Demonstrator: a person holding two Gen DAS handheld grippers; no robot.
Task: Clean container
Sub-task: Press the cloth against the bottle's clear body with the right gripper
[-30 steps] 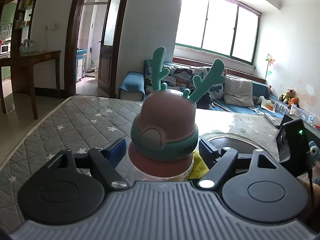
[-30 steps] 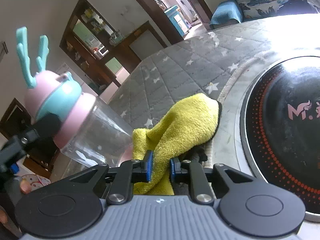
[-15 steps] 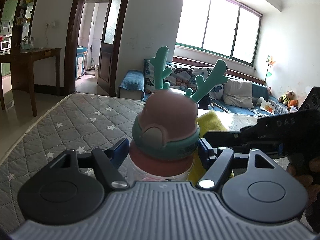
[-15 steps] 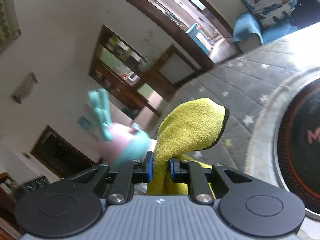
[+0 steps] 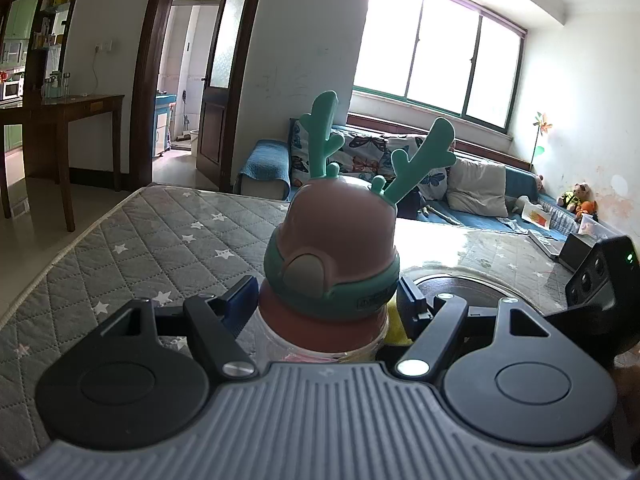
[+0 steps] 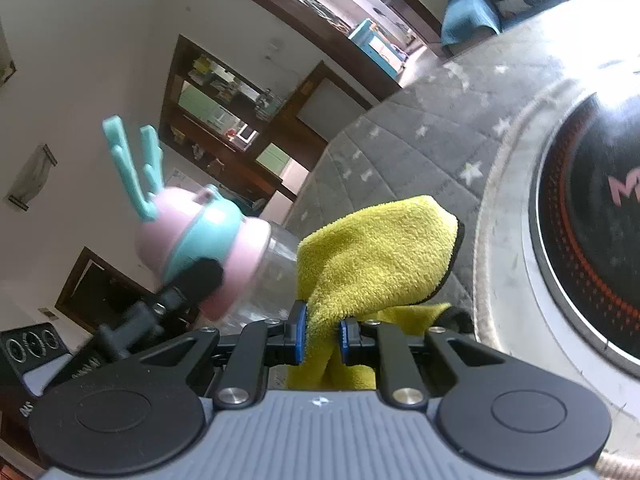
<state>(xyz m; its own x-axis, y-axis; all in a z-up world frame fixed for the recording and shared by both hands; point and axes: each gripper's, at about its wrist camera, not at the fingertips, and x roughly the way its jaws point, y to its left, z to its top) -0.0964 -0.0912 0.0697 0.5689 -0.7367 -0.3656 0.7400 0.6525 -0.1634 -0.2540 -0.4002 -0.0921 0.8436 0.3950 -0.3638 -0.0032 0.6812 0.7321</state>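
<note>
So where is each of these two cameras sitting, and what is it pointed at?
Left wrist: on the left gripper, looking along its fingers at the antlered bottle they clamp, toward the sofa and windows.
Right wrist: on the right gripper, tilted, looking along fingers pinching the yellow cloth.
Shared: bottle, cloth, quilted table cover, and each other's gripper. No hand clearly shows.

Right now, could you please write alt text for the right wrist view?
The right gripper pinches a yellow cloth beside a clear bottle with a pink antlered lid, held by the left gripper over a grey starred mat.
</note>
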